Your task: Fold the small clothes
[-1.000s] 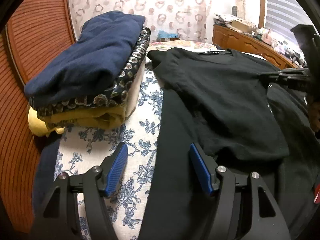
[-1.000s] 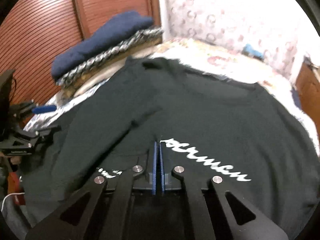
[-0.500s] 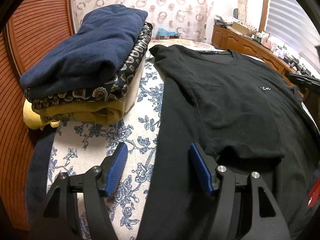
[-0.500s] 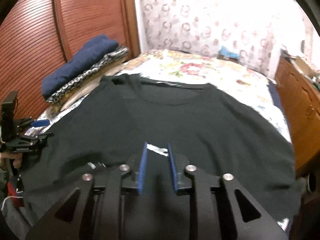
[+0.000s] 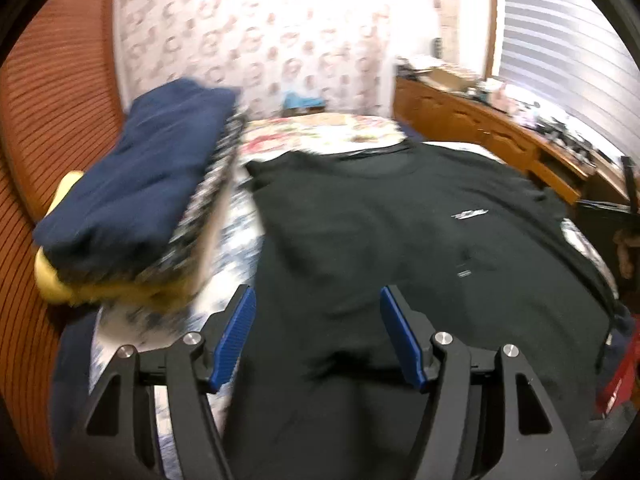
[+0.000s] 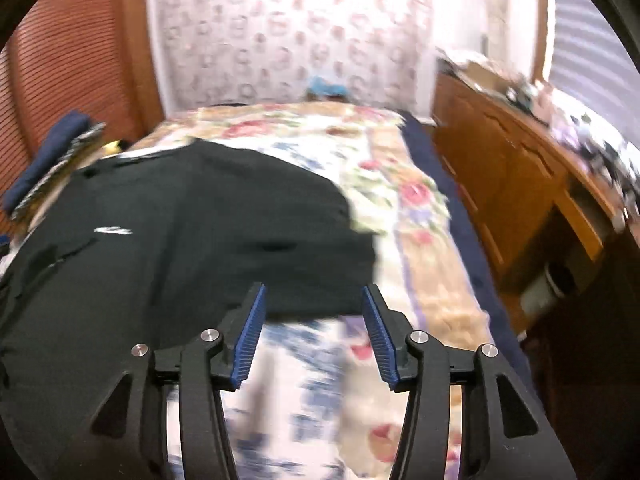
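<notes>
A black T-shirt (image 5: 380, 232) with a small white chest logo lies spread flat on the floral bedspread; it also shows in the right wrist view (image 6: 180, 232). My left gripper (image 5: 316, 332) is open and empty, above the shirt's left lower part. My right gripper (image 6: 312, 332) is open and empty, just off the shirt's right sleeve edge, over bare bedspread (image 6: 404, 200). Both views are blurred by motion.
A stack of folded clothes (image 5: 136, 200), navy on top, patterned and yellow below, sits left of the shirt; it also shows in the right wrist view (image 6: 52, 156). A ribbed wooden wall (image 5: 44, 128) runs at left. A wooden dresser (image 6: 516, 184) with clutter stands right of the bed.
My right gripper opened, letting go of the shirt, and swung right to the sleeve edge. The shirt now lies spread flat. My left gripper stayed open and shifted right over the shirt.
</notes>
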Tool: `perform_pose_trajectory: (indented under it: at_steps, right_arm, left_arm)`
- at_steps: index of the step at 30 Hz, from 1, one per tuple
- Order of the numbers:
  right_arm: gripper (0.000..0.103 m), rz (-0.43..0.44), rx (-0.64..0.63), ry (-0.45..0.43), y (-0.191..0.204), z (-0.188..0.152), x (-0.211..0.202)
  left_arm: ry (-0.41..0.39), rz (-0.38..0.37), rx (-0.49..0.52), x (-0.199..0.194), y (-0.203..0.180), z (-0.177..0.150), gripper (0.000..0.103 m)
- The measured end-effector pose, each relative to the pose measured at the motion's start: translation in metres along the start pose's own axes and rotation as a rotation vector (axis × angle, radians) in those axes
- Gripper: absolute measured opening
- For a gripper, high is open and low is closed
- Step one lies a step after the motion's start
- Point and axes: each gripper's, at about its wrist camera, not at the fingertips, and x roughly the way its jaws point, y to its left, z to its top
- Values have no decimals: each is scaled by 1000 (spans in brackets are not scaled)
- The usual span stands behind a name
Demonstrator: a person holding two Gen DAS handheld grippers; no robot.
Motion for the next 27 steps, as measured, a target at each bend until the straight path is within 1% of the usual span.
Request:
perform_pose_trajectory:
  at_steps: [2,6,9,12,14,15,16,18,19,23,25,27]
  right_arm:
    - [51,0,60,19,-15,-2,9]
    - [51,70,150,35,-33,-2,23]
    - [51,121,188,45,-33,4,32]
    - [51,168,219,59,-28,9,38]
    - [50,175,213,75,-25,10,41]
    - [39,170,202,78,-25,10,43]
    - [23,167,186,80,-23,11,44]
    - [6,144,138,61,-16,16,40]
    - [3,144,121,47,-12,19,37]
    - [2,128,59,-24,2,36,20]
    - [2,138,24,-70,18,47,8]
    - [2,166,-34,-115,43,58,-4]
  left_arm:
    - [5,-25,28,5,-16,7,65]
    - [41,-80,87,27,-47,18,65]
    - [72,-91,113,42,-61,25,65]
    - [113,-98,127,56,-69,24,65]
    - [138,-93,134,63,-71,21,65]
    - [145,-92,134,64,-72,17,65]
    - [156,-91,133,66,-71,15,65]
    - [173,-92,127,71,-72,10,65]
    - [169,-95,125,70,-72,10,65]
    - [171,-82,135,71,-74,10,65]
    - [171,-81,138,71,-74,9,66]
    - [174,-88,133,72,-73,10,68]
